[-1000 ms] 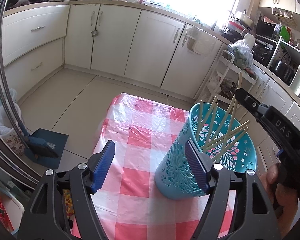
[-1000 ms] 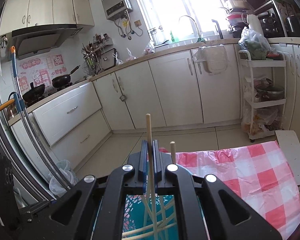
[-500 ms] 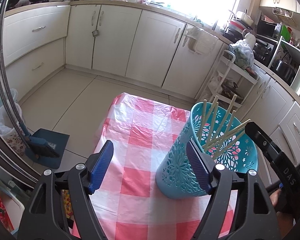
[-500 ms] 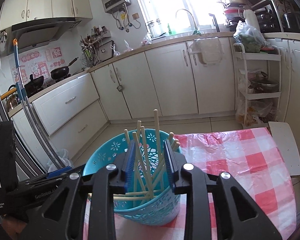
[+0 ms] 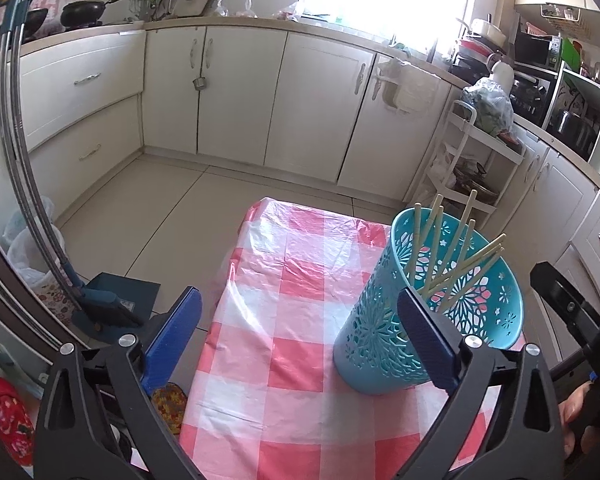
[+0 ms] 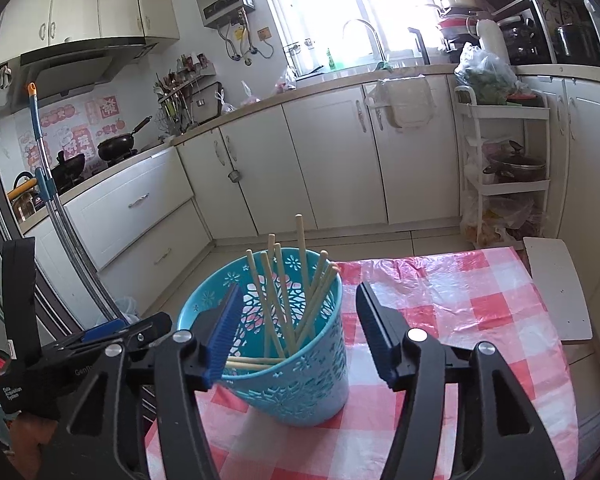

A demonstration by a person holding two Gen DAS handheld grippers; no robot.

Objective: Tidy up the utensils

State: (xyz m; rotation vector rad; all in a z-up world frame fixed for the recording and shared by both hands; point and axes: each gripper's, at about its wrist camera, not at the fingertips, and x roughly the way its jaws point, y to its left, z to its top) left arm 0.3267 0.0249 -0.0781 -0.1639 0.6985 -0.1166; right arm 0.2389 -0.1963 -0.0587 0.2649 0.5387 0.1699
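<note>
Turquoise plastic basket [image 6: 300, 360] stands as the landmark on the pink-checked tablecloth [image 5: 284, 320], leaning slightly. Left of it, the left gripper [image 5: 300, 332] slopes downward, its jaws just opened wide and empty, the right pad just in front of the basket wall. Wooden chopsticks [image 6: 284, 304] stand inside the basket, long axes nearly upright, tips fanning upward. The right gripper [image 6: 300, 332] slopes down at the basket, its jaws just opened, gripping nothing, with the basket between them.
</note>
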